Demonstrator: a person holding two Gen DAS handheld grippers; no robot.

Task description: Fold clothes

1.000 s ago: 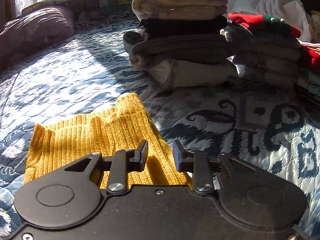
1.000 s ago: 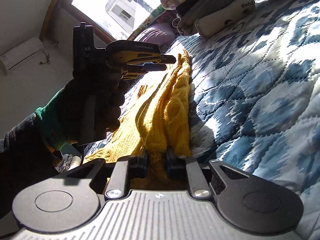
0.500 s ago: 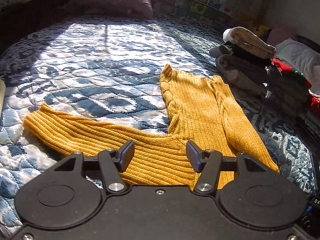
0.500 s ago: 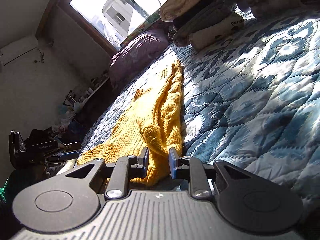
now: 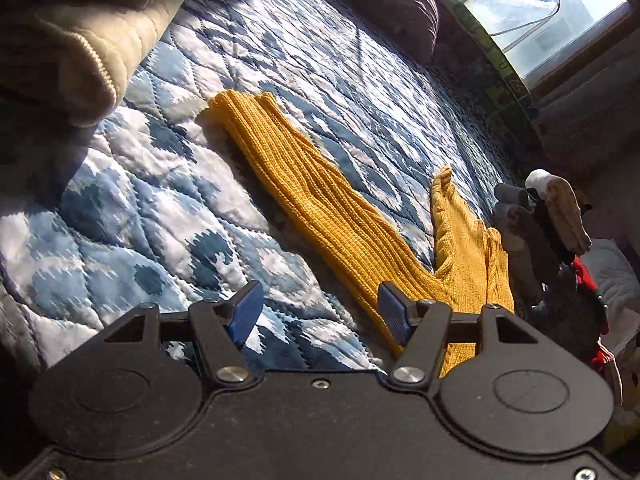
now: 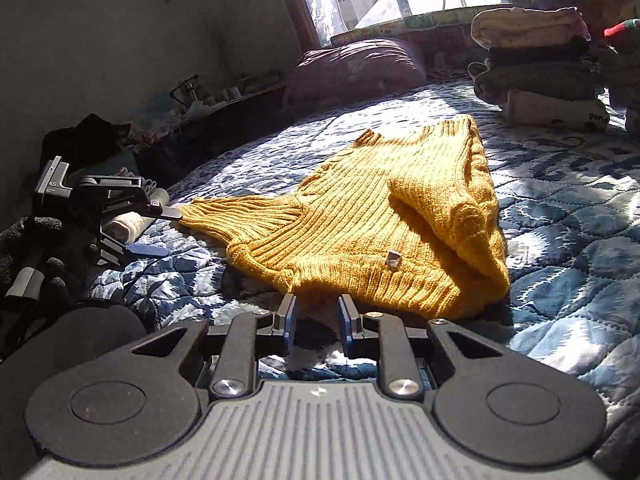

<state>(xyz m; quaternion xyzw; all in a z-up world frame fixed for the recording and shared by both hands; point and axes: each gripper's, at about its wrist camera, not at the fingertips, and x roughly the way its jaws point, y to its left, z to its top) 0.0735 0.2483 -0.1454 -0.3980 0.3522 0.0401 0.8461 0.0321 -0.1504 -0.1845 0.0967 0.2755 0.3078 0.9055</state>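
A mustard-yellow knit sweater (image 6: 360,220) lies flat on the blue-and-white quilt (image 6: 560,220). One sleeve (image 6: 440,208) is folded over its body. The other sleeve (image 5: 320,200) stretches out sideways across the quilt. My right gripper (image 6: 318,322) is open at the sweater's near hem, with nothing between its fingers. My left gripper (image 5: 319,314) is wide open above the quilt, its right pad (image 5: 394,316) over the outstretched sleeve. In the right wrist view the left gripper (image 6: 160,232), held by a gloved hand (image 6: 32,248), sits at that sleeve's cuff (image 6: 192,212).
Stacks of folded clothes (image 6: 540,68) stand at the far right of the bed, also seen as stacks (image 5: 540,220) in the left wrist view. A purple pillow (image 6: 352,68) lies under the window. A beige garment (image 5: 72,40) is heaped near the left gripper. Cluttered shelves (image 6: 200,100) flank the bed.
My right gripper has let go of the sweater and drawn back to its hem. My left gripper has swung out to the outstretched sleeve's cuff and opened wider.
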